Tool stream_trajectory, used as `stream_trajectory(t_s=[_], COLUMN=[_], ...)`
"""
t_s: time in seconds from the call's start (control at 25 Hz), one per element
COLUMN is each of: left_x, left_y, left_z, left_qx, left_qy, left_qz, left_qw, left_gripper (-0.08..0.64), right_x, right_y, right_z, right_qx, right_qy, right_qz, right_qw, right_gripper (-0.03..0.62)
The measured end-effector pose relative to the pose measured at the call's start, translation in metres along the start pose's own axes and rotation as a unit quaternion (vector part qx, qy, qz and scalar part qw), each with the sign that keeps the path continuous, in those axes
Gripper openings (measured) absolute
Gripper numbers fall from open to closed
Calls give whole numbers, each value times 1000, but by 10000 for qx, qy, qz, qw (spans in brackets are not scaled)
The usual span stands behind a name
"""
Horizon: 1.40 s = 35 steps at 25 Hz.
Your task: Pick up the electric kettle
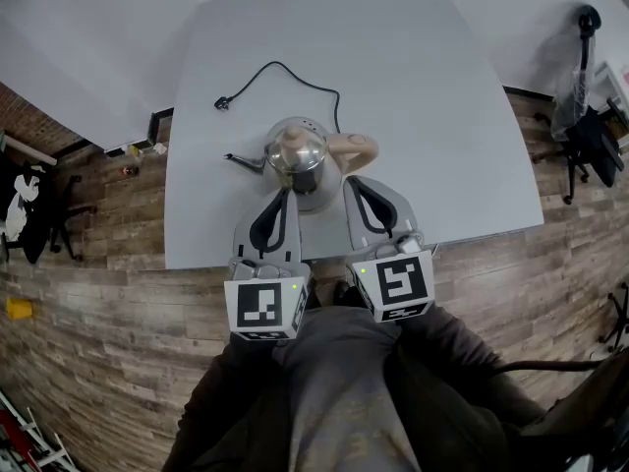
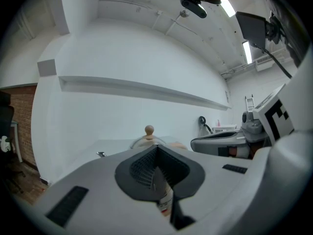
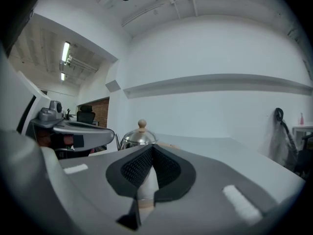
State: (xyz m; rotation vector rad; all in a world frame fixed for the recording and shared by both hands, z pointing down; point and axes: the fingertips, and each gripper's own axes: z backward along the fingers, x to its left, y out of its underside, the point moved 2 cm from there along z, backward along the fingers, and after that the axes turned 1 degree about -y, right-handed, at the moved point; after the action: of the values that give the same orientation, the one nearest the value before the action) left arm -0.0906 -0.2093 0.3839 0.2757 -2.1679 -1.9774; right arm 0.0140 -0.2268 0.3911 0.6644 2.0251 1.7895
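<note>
The electric kettle (image 1: 298, 157) stands near the front of the white table (image 1: 413, 96). It has a shiny steel body, a wooden knob, a pale handle (image 1: 354, 147) on the right and a thin spout (image 1: 241, 159) to the left. Its black cord (image 1: 295, 75) runs back to a loose plug (image 1: 223, 103). My left gripper (image 1: 285, 193) is shut and empty, its tip just in front of the kettle. My right gripper (image 1: 351, 181) is shut and empty too, just below the handle. The kettle's lid (image 2: 146, 141) shows over my left gripper's (image 2: 156, 148) shut jaws, and the kettle (image 3: 138, 137) shows beyond my right gripper (image 3: 152, 148).
The table's front edge lies under both grippers, with my lap below it. A black chair (image 1: 29, 209) stands at the left on the wood floor, and a stand with dark gear (image 1: 590, 136) at the right. A white wall with a ledge lies behind the table.
</note>
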Motion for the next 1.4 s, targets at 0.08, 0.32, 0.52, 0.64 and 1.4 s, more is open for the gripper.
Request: stream_trajectory(t_s=[0.08,0.32,0.52,0.64,1.4], left_x=[9,37,52,62,89], left_y=[18,36,34,37,62], left_z=[-1,1,-3,-5,-12], left_qx=[25,-103,-192,-196,-276], left_qy=[-85,-364,-405,-455,-389], left_qz=[16,28,93,131,401], left_qw=[10000,9993,9990,9987,9981], left_gripper=[-2,-1,-2,-2,113], right_x=[2,-2,-7,-9,-27], right_y=[20,44,44,47,72], right_z=[-5,-19,-26,-32,-37], right_qx=[84,189,231,258,404], right_qy=[30,212,317,363,838], right_qz=[1,-75,-65,-96,-201], right_qw=[10000,9996,9992,9990,9955], right_gripper=[2,2,2,3,175])
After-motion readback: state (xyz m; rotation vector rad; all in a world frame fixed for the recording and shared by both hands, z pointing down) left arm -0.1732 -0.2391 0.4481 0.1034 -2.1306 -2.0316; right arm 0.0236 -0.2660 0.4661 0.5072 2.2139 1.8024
